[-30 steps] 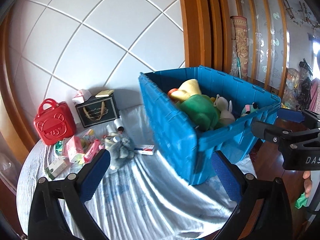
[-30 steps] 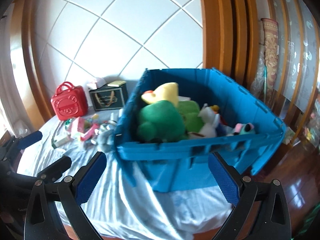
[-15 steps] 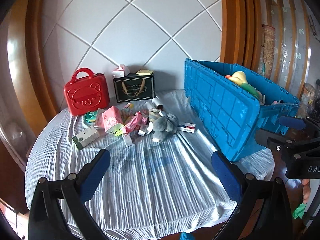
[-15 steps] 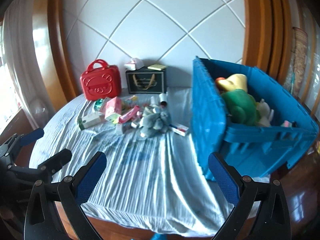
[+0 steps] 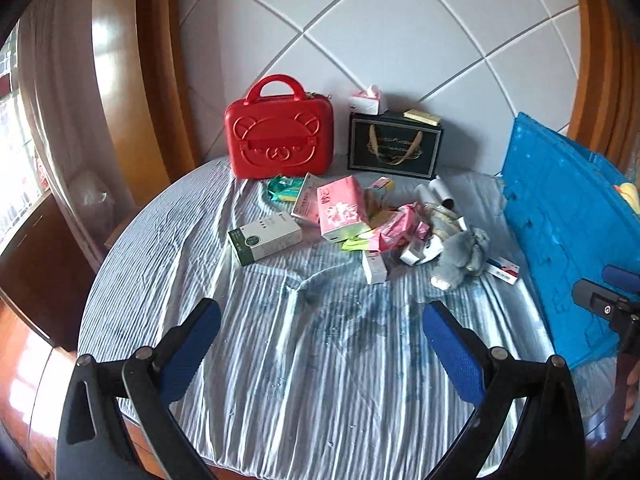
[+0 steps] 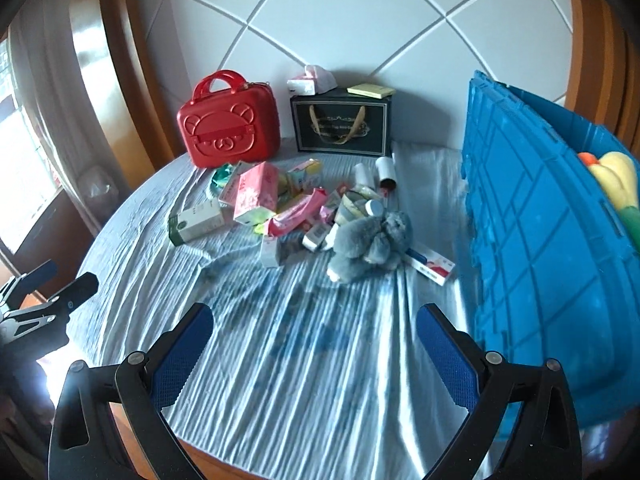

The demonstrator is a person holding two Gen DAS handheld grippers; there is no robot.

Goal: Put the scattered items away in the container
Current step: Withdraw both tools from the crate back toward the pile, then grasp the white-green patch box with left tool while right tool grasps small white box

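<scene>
A pile of scattered items lies mid-table: a grey plush toy (image 5: 462,256) (image 6: 370,242), a pink tissue pack (image 5: 342,208) (image 6: 256,192), a white-green box (image 5: 264,236) (image 6: 196,220), small cartons and packets. A blue crate (image 5: 568,232) (image 6: 536,248) holding plush toys stands at the right. My left gripper (image 5: 320,344) is open and empty, above the cloth in front of the pile. My right gripper (image 6: 314,350) is open and empty, also short of the pile. Each gripper shows at the edge of the other's view.
A red bear-face case (image 5: 278,140) (image 6: 230,128) and a black gift bag (image 5: 394,148) (image 6: 342,124) with a tissue pack and yellow notepad on top stand at the back by the wall. The round table (image 5: 304,380) has a striped blue cloth.
Both views have swung left from the blue crate to the pile of items. Both grippers stay open and empty.
</scene>
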